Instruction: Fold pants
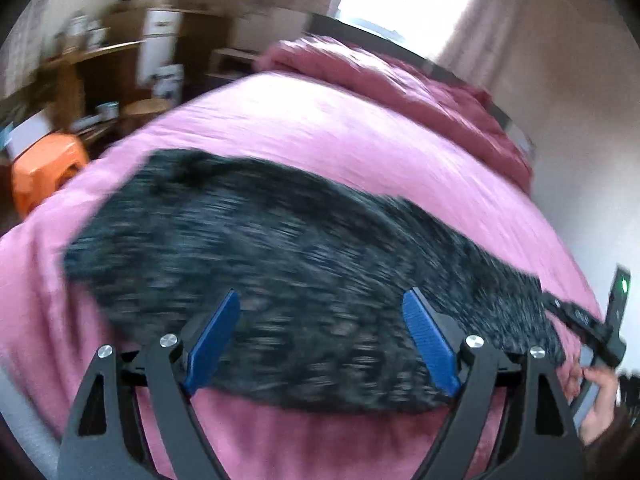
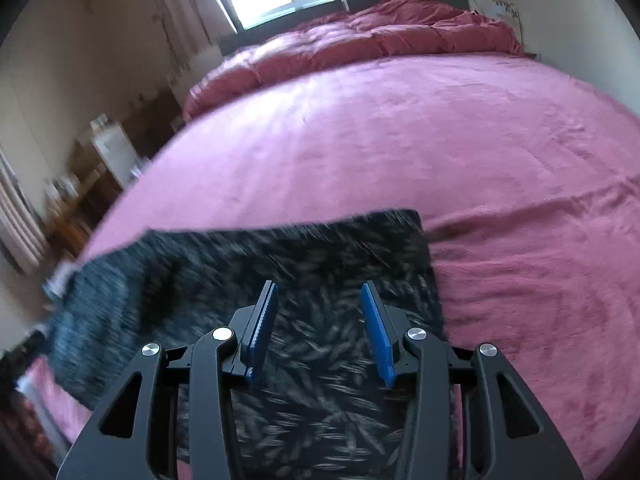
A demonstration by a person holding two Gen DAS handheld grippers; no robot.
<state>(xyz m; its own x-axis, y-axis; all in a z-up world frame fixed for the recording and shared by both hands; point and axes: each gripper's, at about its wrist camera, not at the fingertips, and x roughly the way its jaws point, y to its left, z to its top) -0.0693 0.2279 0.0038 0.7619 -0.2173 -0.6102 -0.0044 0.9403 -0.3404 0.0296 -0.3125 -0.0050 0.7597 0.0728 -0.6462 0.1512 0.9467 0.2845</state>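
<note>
Lying flat on one pink bed point(image 2: 400, 140): one dark pants point(image 2: 280, 260). Two grippers, left gripper point(image 1: 322, 308) and right gripper point(image 2: 318, 300), fingers spread, empty.

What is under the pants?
The pants lie on the pink bed cover, which shows all around them. Whatever sits directly beneath the fabric is covered.

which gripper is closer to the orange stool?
Left. The orange stool sits off the bed's left side, ahead-left of the left gripper; the right gripper works farther right, stool unseen there.

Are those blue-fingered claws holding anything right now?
Nothing. Both the left gripper and right gripper have open jaws above the dark patterned fabric pants.
</note>
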